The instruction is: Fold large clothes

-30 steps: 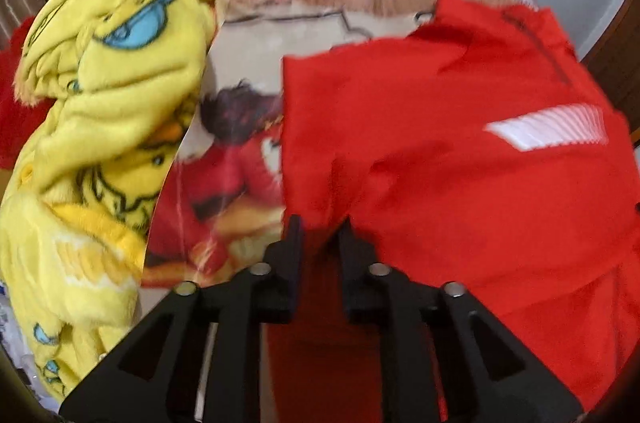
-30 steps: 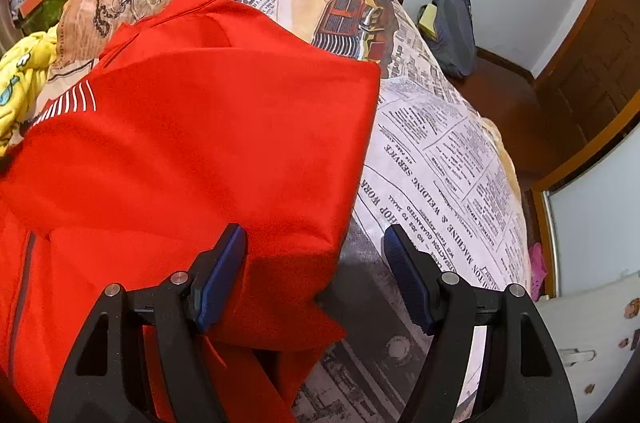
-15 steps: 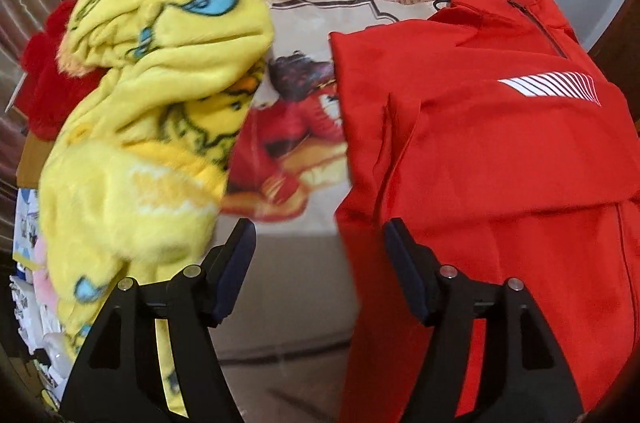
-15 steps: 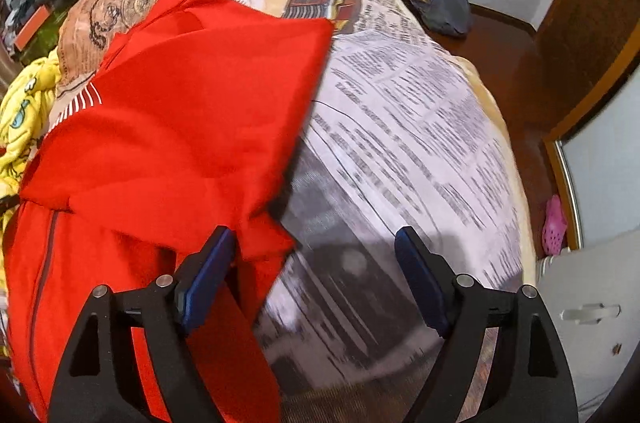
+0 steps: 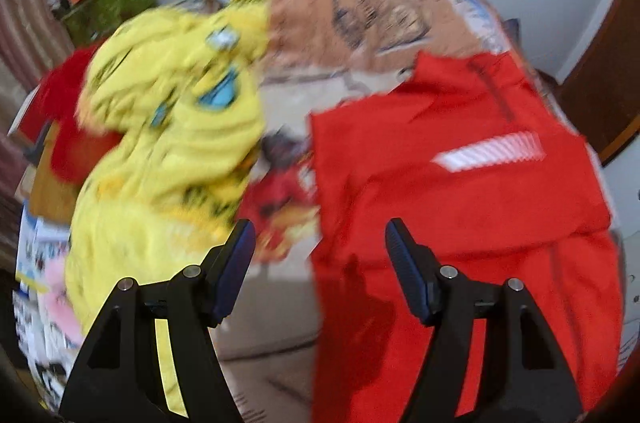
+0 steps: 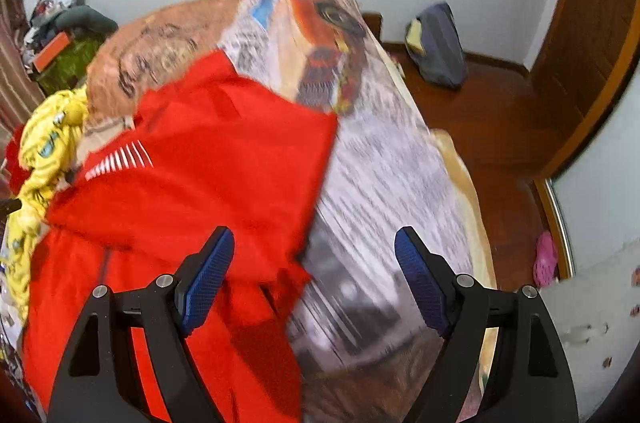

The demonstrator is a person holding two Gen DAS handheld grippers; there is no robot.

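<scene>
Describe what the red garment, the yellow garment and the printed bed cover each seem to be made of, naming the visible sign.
Red garment: probably smooth, thin synthetic sportswear fabric; it lies flat with crisp folds, a zip and a white striped print.
Yellow garment: apparently plush fleece; it looks thick and fuzzy and heaps in soft rolls, though blur hides the nap.
Printed bed cover: likely thin woven cloth, matt, with newspaper-style print.

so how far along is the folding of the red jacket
Done: red jacket lies on the bed with its sides folded in. In hand: nothing, left tool and right tool have just opened, empty. Left: its final fold, then the yellow fleece.
</scene>
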